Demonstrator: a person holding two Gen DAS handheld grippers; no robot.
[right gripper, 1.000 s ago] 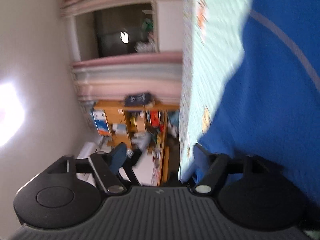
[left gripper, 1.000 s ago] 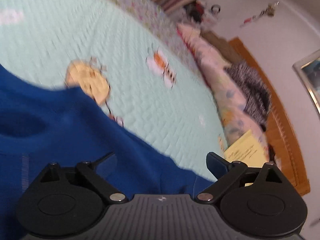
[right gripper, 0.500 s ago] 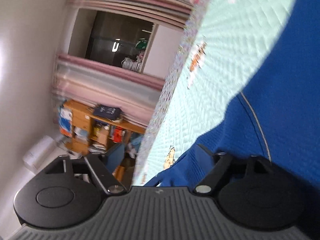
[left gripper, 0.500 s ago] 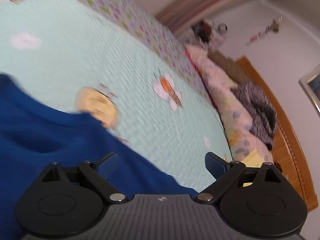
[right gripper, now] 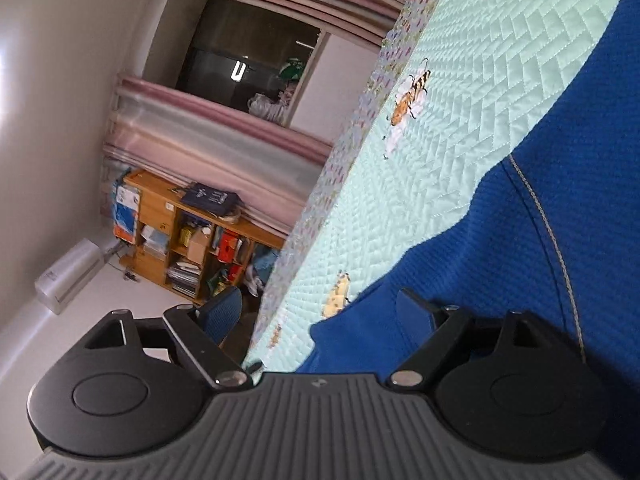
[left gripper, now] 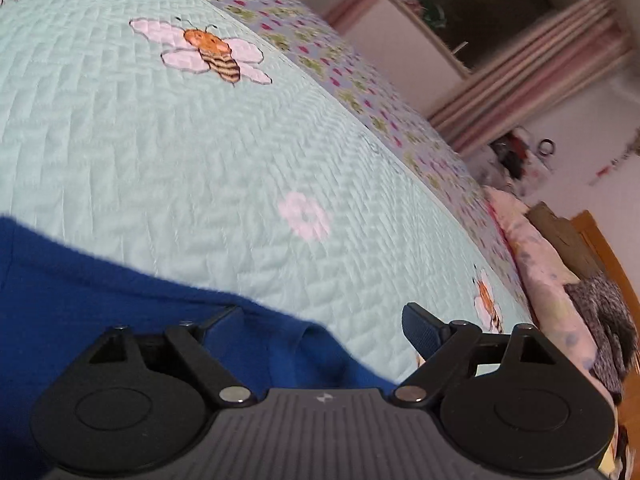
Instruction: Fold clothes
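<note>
Both hand-held grippers are staying spread: the left hand-held gripper [left gripper: 318, 316] is now tilting farther up the quilted bed [left gripper: 200, 168], the blue sweater [left gripper: 100, 300] lying under its left finger; the right hand-held gripper [right gripper: 320, 312] is straddling the sweater's edge.

Black tongs [left gripper: 316, 320], blue-padded fingers [left gripper: 418, 326]

L gripper [left gripper: 320, 322] low over blue garment [left gripper: 100, 300], fingers spread wide, nothing between them. Garment edge runs diag across mint quilted bedspread [left gripper: 180, 160] w/ bee patch [left gripper: 212, 56] & pink flower [left gripper: 305, 216]. R fingertip [left gripper: 418, 328] over bare quilt; L one prob. touching cloth, hard to tell. Pillows [left gripper: 536, 256] far right.
</note>
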